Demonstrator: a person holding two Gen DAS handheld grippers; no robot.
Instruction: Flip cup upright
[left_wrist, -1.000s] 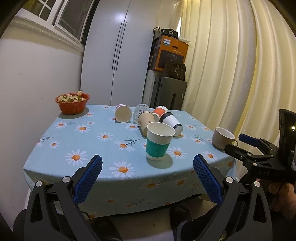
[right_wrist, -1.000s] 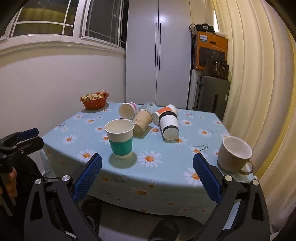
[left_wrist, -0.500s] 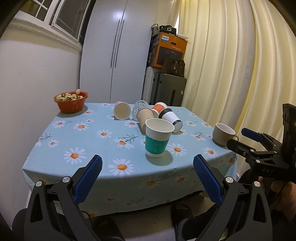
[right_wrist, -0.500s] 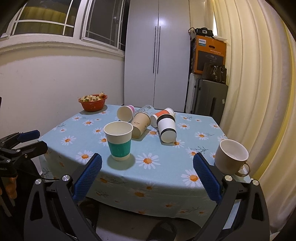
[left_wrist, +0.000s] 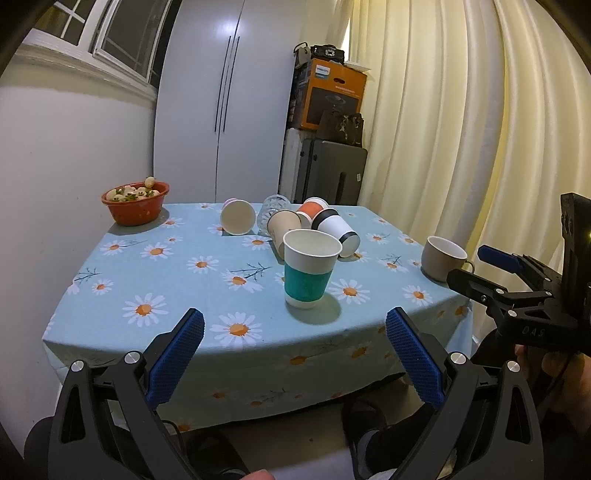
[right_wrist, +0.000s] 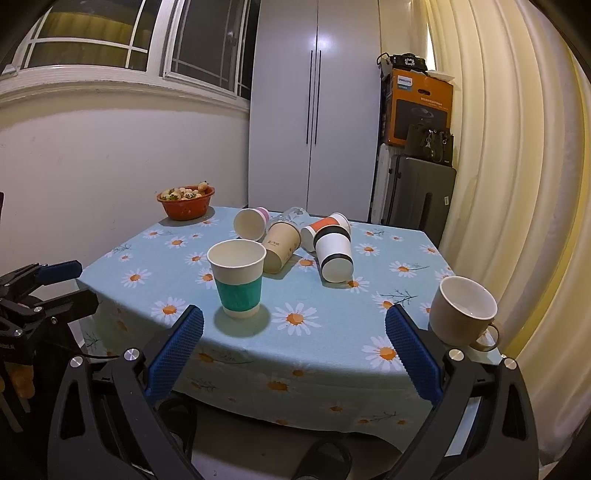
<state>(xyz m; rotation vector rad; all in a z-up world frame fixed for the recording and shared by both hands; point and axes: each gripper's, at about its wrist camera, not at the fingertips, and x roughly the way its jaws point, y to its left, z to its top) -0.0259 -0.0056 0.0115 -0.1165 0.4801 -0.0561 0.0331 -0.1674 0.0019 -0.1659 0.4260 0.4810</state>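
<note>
1. The teal-banded paper cup stands upright on the daisy-print tablecloth, near the table's front edge, mouth up and empty.
2. The left gripper hangs off the table's front edge, at 6 o'clock from that cup. Its blue-padded fingers are spread wide and grip nothing.
3. The right gripper also sits short of the front edge, fingers spread just as wide, with nothing between them. In its view the teal-banded cup is at 11 o'clock.
4. Behind the upright cup, at 12 o'clock, lies a cluster of cups on their sides: a kraft-brown cup, a white cup with black bands, an orange-and-white cup, a pink-based cup and a clear glass. The brown cup and the black-banded one point their mouths toward the front edge.
5. A beige ceramic mug stands upright at the table's right front corner, at 3 o'clock from the teal-banded cup, well apart from it.
6. A red bowl of small pale items sits at the far left corner, at 10 o'clock.
</note>
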